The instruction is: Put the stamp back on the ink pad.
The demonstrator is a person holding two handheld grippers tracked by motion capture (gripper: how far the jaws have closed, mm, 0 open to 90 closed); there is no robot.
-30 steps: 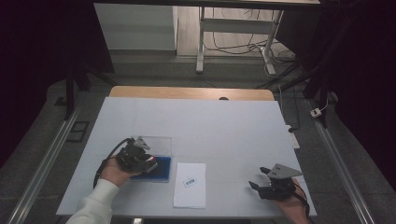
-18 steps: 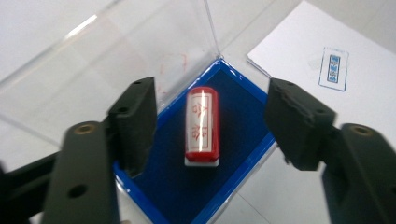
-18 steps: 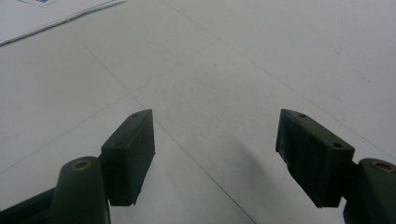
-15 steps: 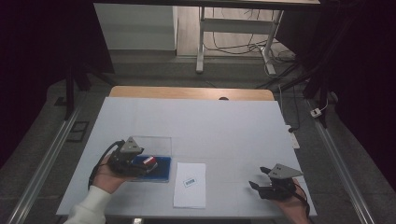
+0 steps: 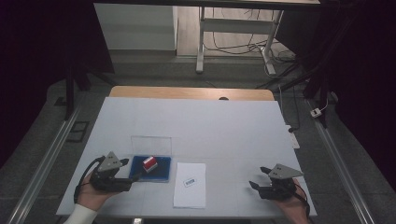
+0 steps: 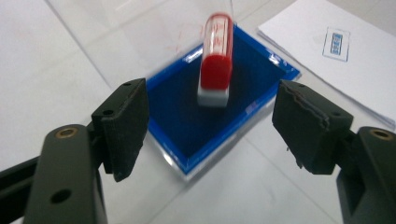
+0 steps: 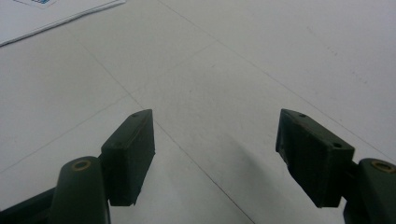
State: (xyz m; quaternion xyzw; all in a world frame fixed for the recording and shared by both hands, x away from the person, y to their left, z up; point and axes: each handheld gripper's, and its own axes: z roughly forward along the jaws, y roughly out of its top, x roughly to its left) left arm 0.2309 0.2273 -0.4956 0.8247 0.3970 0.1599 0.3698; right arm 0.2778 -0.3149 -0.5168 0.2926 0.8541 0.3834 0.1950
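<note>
Where the high view looks down on the white table (image 5: 210, 126), the left gripper (image 5: 128, 175) sits at the near left, just beside a blue ink pad (image 5: 150, 169) with its clear lid (image 5: 151, 145) standing open on the far side. A red stamp (image 5: 149, 163) rests on the pad. Right of the pad lies a paper sheet (image 5: 190, 184) bearing a small blue print (image 5: 189, 182). The right gripper (image 5: 256, 183) is at the near right, well apart from all of it.

Seen from the left gripper view, the left gripper (image 6: 210, 126) has just been opening; its jaws stand wide and hold nothing, with the red stamp (image 6: 215, 58) on the blue ink pad (image 6: 187, 121) beyond them and free of both.

Along the right gripper view, the right gripper (image 7: 215, 149) is spread wide over bare table (image 7: 233, 60), empty, a corner of the paper sheet (image 7: 46, 14) far left.
</note>
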